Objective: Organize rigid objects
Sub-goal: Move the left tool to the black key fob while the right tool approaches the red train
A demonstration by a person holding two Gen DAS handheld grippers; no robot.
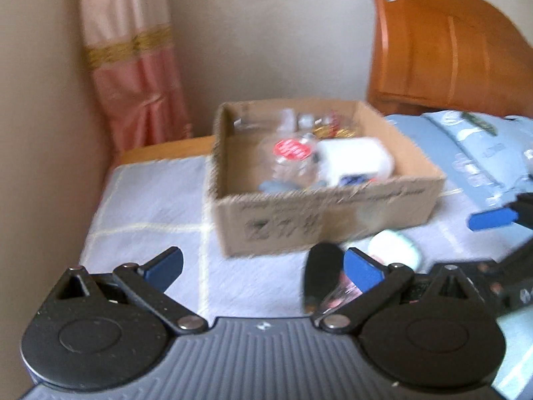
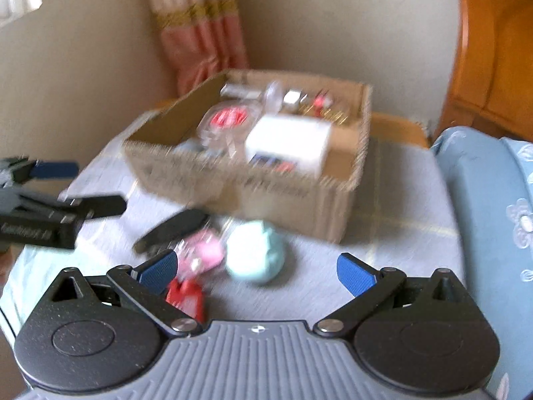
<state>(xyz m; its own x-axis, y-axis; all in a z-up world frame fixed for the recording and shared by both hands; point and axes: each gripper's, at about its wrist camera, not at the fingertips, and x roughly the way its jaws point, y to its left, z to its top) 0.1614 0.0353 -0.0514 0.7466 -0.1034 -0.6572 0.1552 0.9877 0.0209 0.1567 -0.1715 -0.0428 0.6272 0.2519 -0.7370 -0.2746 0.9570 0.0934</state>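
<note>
A: Left wrist view, from left to right: a pink curtain (image 1: 133, 66), then a cardboard box (image 1: 319, 213) on a pale blue bed cover (image 1: 143, 200), then an orange wooden headboard (image 1: 449, 43). The left gripper (image 1: 263, 266) has its fingers spread wide, holding nothing.

B: What sits in the box?

A: A clear container with a red label (image 1: 291, 153) and a white box (image 1: 353, 160), among blurred smaller items.

B: What remains outside?

A: Right wrist view, left to right: a black oblong object (image 2: 173, 228), a pink item (image 2: 203, 253), a small red item (image 2: 185, 295), then a mint-green round object (image 2: 255, 250). All lie on the bed just in front of the box.

B: And the right gripper?

A: The right gripper (image 2: 256, 271) is released and empty. The mint-green object lies just ahead, between its fingers, nearer the left one.

B: How should it proceed?

A: Likely centre the fingers on the mint-green object, close gently across its widest part, then lift it clear of the box wall.
</note>
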